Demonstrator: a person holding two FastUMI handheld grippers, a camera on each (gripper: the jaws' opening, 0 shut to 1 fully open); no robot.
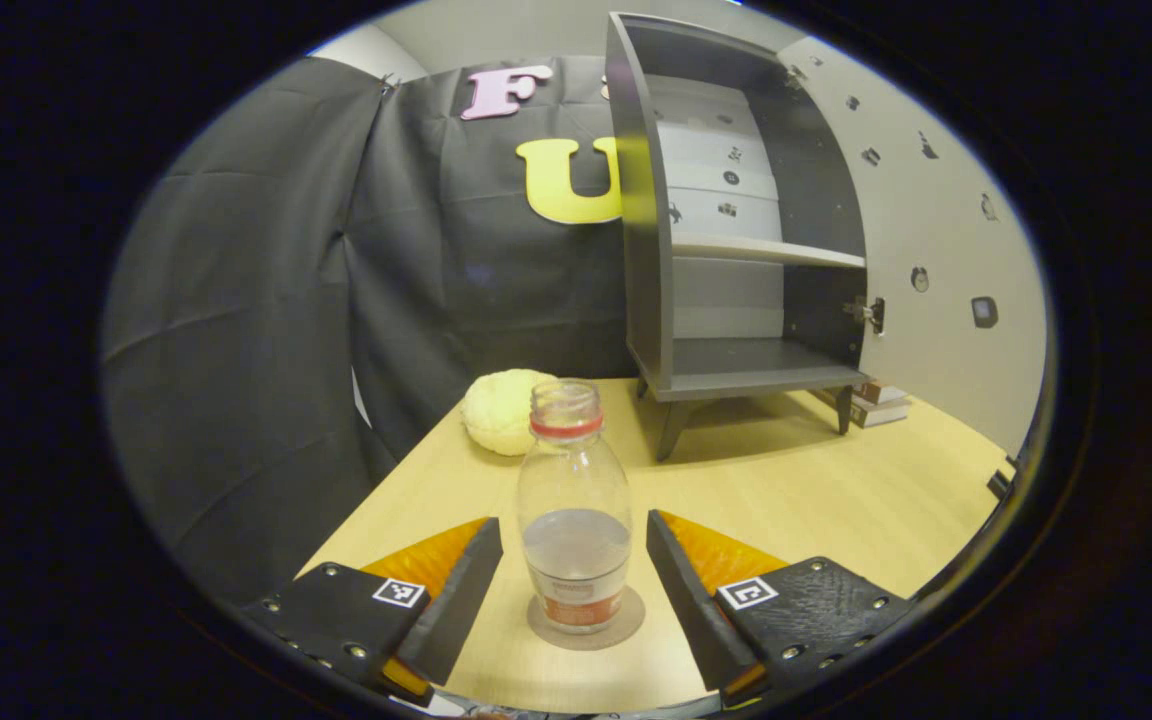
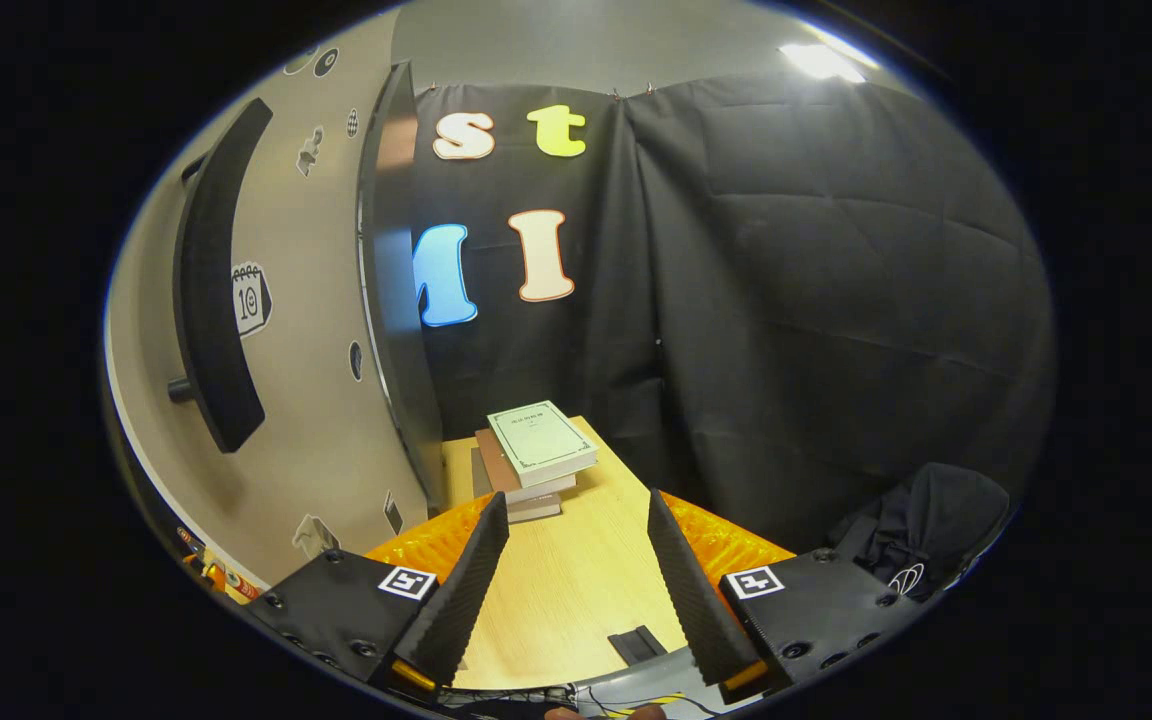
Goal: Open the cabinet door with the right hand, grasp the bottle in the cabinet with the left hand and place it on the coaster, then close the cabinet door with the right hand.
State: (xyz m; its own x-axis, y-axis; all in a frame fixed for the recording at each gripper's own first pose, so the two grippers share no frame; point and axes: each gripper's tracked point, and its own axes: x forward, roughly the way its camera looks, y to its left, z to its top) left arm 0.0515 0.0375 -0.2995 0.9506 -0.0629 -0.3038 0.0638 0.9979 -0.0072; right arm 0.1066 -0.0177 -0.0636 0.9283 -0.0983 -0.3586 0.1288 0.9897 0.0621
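Note:
A clear plastic bottle (image 1: 575, 510) with a red neck ring and some liquid stands upright on a round grey coaster (image 1: 585, 622) on the wooden table. My left gripper (image 1: 574, 570) is open, its fingers on either side of the bottle and apart from it. Behind, the dark grey cabinet (image 1: 736, 230) stands with bare shelves, its door (image 1: 946, 240) swung wide to the right. In the right gripper view the open door (image 2: 306, 330) with its long dark handle (image 2: 211, 280) stands at the left. My right gripper (image 2: 576, 560) is open over the table, holding nothing.
A pale yellow bun-like object (image 1: 504, 410) lies on the table (image 1: 816, 480) left of the cabinet. A stack of books (image 2: 534, 455) rests beside the cabinet door. A dark bag (image 2: 936, 520) sits at the right edge. Black cloth walls close in the booth.

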